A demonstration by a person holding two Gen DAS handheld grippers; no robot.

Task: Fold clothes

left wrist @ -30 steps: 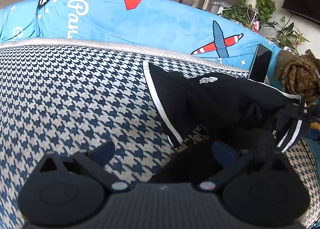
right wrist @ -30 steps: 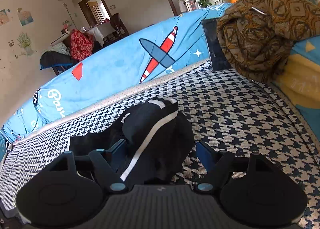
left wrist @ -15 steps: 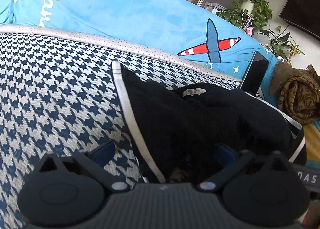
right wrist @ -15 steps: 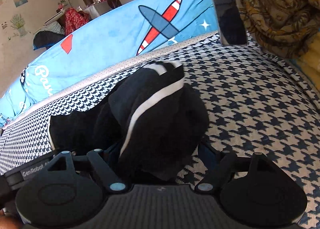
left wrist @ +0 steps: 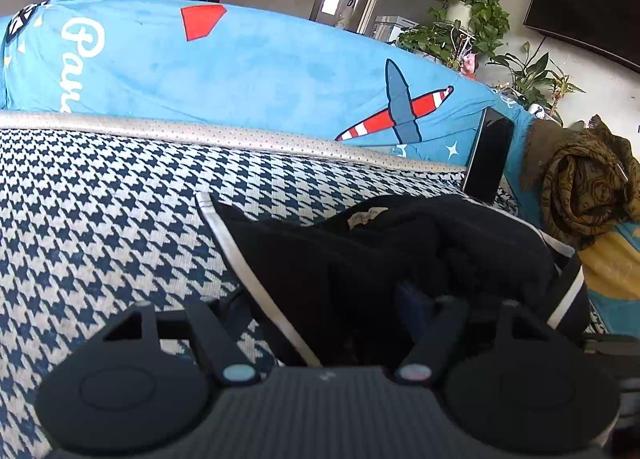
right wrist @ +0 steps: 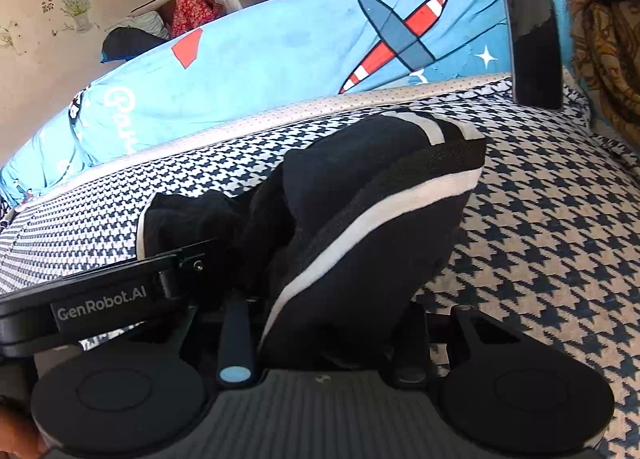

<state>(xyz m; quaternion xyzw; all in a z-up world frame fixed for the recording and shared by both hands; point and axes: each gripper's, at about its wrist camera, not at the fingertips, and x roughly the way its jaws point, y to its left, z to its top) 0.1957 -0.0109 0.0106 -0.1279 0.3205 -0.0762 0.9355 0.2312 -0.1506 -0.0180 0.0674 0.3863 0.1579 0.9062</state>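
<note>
Black garment with white stripes, bunched in a heap on the houndstooth-covered sofa seat, in front of the blue airplane-print blanket draped over the backrest. Left gripper at the heap's left end, jaws just closing with the white-edged fabric between the fingers, though firm contact impossible to confirm; right gripper at the right end, jaws also just closing and now pinching a thick striped fold. Black phone propped upright against the blanket, brown patterned cloth piled just beside it.
</note>
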